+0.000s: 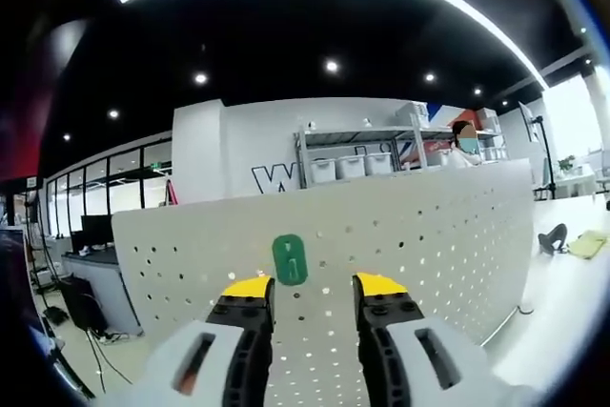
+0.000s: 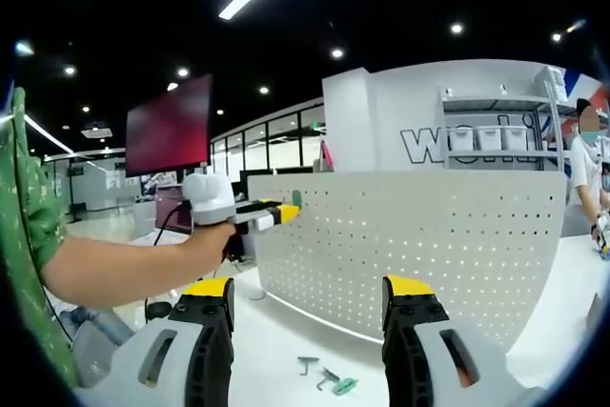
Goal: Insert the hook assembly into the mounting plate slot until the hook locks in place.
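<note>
left gripper view: we look along the left gripper, whose two yellow-tipped jaws stand apart with a clear gap between them and nothing gripped. just beyond the tips a green hook piece sits against the white perforated panel; whether the jaws touch the piece or the panel we cannot tell. the panel stands upright on a white table.

right gripper view: the right gripper has its jaws set wide apart, empty, hanging above the table and well short of the panel. between the jaws, low on the table, we see a few small parts, grey metal hooks and one green piece, lying loose near the panel's foot. at left, a hand holds the left gripper level, its yellow tips at the upper left corner of the panel, where the green hook piece shows at the panel's edge. a green sleeve covers the arm at far left.
</note>
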